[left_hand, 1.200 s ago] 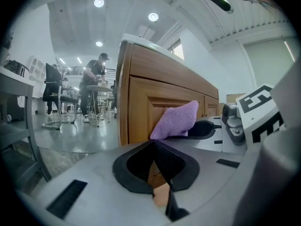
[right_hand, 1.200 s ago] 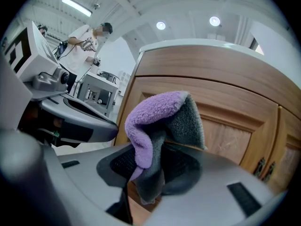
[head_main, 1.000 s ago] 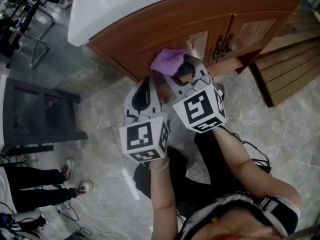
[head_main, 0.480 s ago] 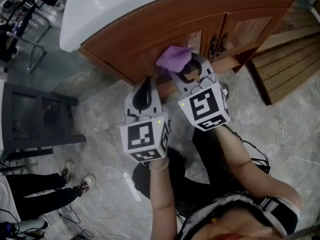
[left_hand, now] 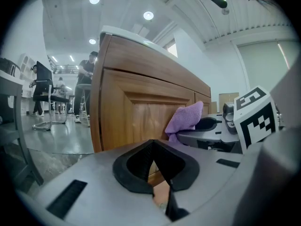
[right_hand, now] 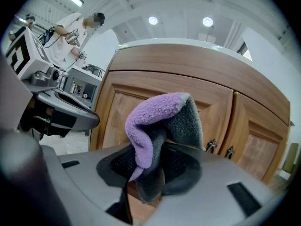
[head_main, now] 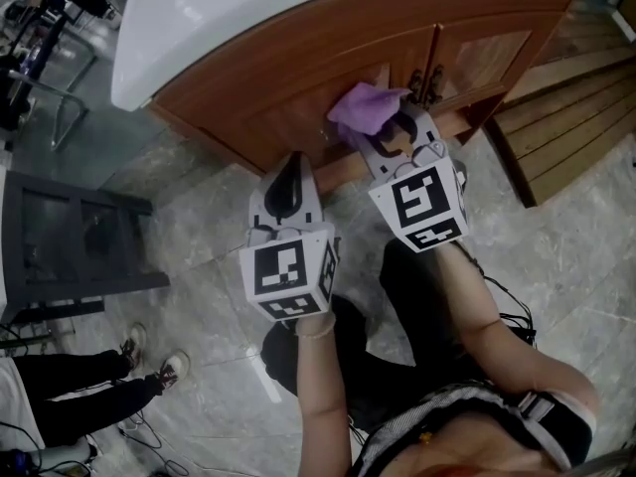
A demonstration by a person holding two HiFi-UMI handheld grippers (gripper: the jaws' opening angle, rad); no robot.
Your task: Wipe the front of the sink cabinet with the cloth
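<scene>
Noted in right gripper (right_hand: 150, 173): purple cloth (right_hand: 157, 119), jaws closed tight on its folded middle, loose wad standing out ahead. Seen from head view against cabinet front (head_main: 288, 82), on the left door panel just beside the door handles (head_main: 425, 79) at the centre seam; contact likely, not certain. Left gripper (left_hand: 154, 166) closed on nothing, held back near the cabinet's lower edge. Judged mid-wipe. Keep wad pressed flat, overlap strokes toward the left corner, skirt handles to avoid snagging
</scene>
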